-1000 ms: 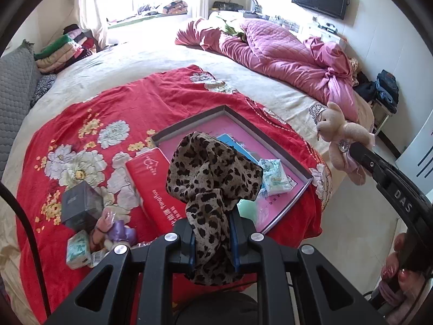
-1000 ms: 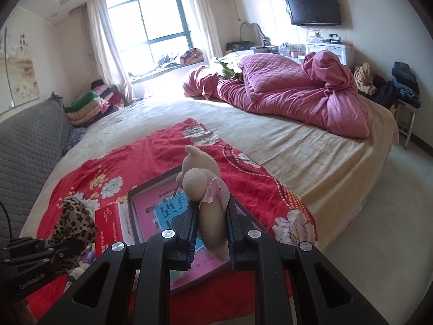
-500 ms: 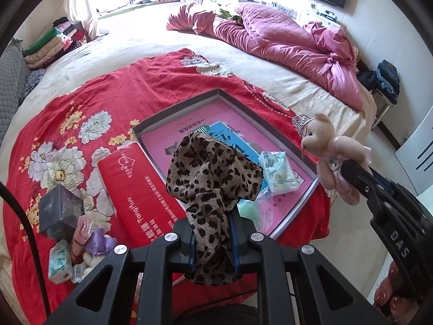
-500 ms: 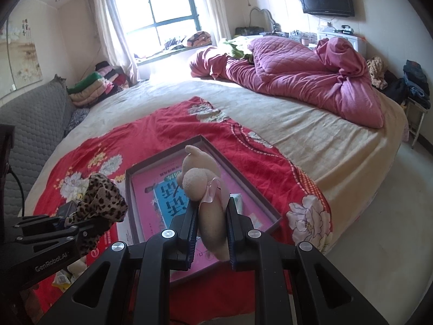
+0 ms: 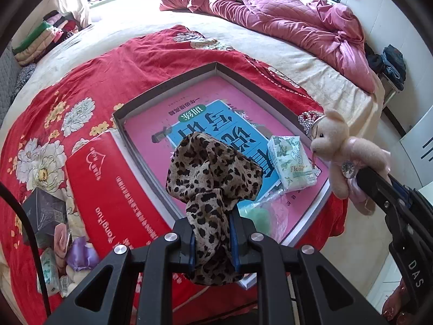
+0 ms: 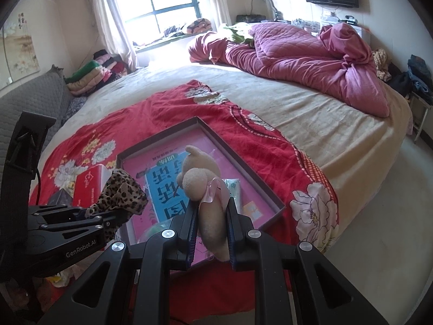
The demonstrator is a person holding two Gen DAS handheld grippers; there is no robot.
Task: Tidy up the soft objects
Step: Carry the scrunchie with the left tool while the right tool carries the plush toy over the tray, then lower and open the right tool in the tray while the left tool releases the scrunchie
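Observation:
My left gripper is shut on a leopard-print cloth, which bunches above the fingers over the near part of a shallow dark-rimmed box with a pink and blue bottom. My right gripper is shut on a beige teddy bear in a pink dress, held over the same box. The bear also shows at the right of the left wrist view, just past the box's right edge. The cloth and the left gripper appear at the lower left of the right wrist view.
A tissue pack and a green item in clear wrap lie in the box. A red lid lies left of it. A dark cube, small packets and purple and pink pieces sit on the red floral blanket. A pink quilt lies behind.
Both grippers have sunk toward the box and the views have tilted further down; the box looks larger. The cloth and the bear stay gripped.

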